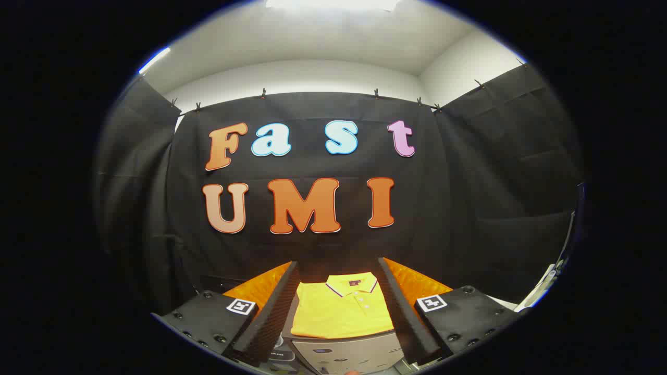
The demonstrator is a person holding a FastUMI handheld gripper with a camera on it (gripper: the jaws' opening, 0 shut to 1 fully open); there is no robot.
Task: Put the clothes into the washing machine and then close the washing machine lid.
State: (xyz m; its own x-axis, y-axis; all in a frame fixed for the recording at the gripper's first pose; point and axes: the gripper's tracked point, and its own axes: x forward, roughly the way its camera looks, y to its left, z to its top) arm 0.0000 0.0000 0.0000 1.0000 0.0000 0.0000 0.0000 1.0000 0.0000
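while the tool (341, 312) hangs above its target with both fingers spread wide and gripping nothing, a folded yellow polo shirt (341, 312) lies flat just ahead, seen in the gap between the two ridged black fingers (268, 312). the shirt has a collar with a dark and white trim, a short row of buttons and a small dark label inside the neck. it rests on top of a pale grey washing machine (346, 354), whose front edge with small printed symbols shows just below the shirt's hem. whether the shirt sits on a closed lid or on another part of the machine cannot be told. orange padding (417, 284) lines the outer side of each finger, and a square black and white marker (242, 306) sits on each finger mount. black cloth forms the booth wall behind.

judging from this, the step in hand is picking up the shirt, and the task is barely begun. to do it well, the tool should come down centred over the shirt, fingers kept wide until they straddle a good fold of fabric, then close on the thick middle or collar area rather than a single loose edge. a thin pinch may let the shirt unfold and trail, which could snag on the machine's opening.
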